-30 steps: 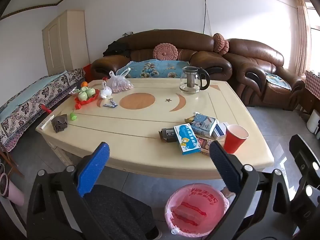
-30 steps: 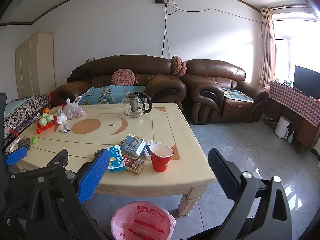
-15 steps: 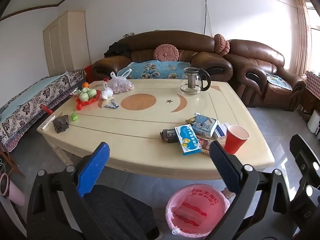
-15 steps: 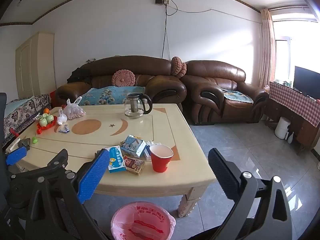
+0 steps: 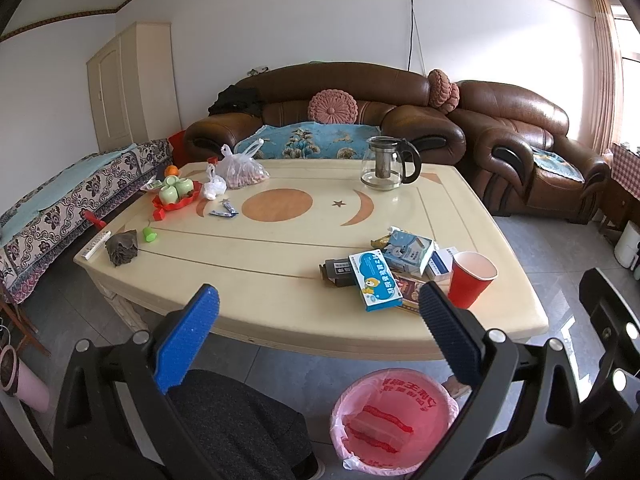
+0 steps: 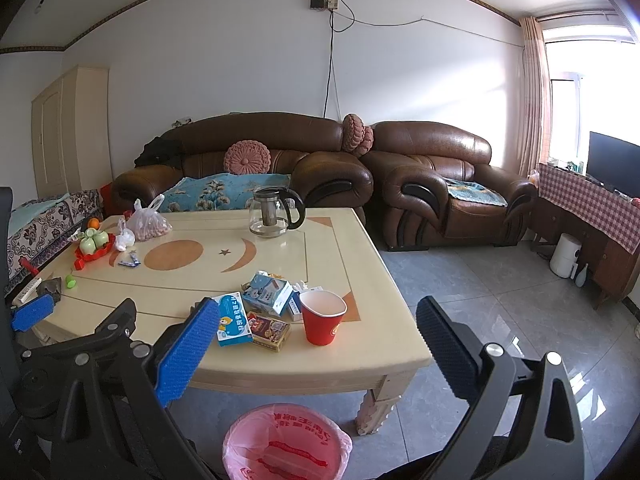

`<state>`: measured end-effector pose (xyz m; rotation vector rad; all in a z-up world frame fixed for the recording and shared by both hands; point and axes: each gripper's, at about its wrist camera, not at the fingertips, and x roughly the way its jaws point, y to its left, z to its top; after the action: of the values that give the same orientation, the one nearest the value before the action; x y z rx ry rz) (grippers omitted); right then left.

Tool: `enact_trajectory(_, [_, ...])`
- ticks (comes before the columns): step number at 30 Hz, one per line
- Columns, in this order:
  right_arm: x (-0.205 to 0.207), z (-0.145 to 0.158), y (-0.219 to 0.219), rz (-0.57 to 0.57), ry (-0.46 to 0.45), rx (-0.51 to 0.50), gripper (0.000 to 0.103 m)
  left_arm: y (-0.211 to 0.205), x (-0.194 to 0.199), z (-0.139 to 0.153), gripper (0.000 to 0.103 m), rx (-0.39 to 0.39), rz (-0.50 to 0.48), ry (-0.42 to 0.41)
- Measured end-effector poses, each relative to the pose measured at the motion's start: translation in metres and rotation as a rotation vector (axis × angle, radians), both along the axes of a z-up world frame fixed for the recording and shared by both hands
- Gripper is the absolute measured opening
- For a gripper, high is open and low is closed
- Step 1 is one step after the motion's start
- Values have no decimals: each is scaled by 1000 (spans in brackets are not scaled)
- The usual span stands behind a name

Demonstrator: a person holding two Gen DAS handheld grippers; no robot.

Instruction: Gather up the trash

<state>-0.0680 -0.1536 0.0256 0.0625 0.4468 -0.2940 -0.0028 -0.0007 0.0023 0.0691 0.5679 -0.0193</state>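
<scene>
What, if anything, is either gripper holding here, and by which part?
Nothing is held. The left gripper and the right gripper both stand wide open with empty gaps, short of the table, above the pink-lined trash bin.

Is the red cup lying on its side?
No, the red cup stands upright on the table, open mouth up, beside the pile of small boxes.

The left tongs (image 5: 318, 322) have a black angular plastic frame with round silver screw heads at the joints, and two flat ribbed fingers: one bright blue pad (image 5: 188, 338), one dark navy. The right tongs (image 6: 316, 350) look the same, with black linkages, silver screws and ribbed blue and navy pads.
</scene>
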Motion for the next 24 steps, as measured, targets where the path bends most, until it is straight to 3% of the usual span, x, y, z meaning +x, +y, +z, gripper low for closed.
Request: enact_trajectory(24, [-1, 0, 0, 0, -2, 1, 96, -1, -2, 4, 98, 5, 3, -6])
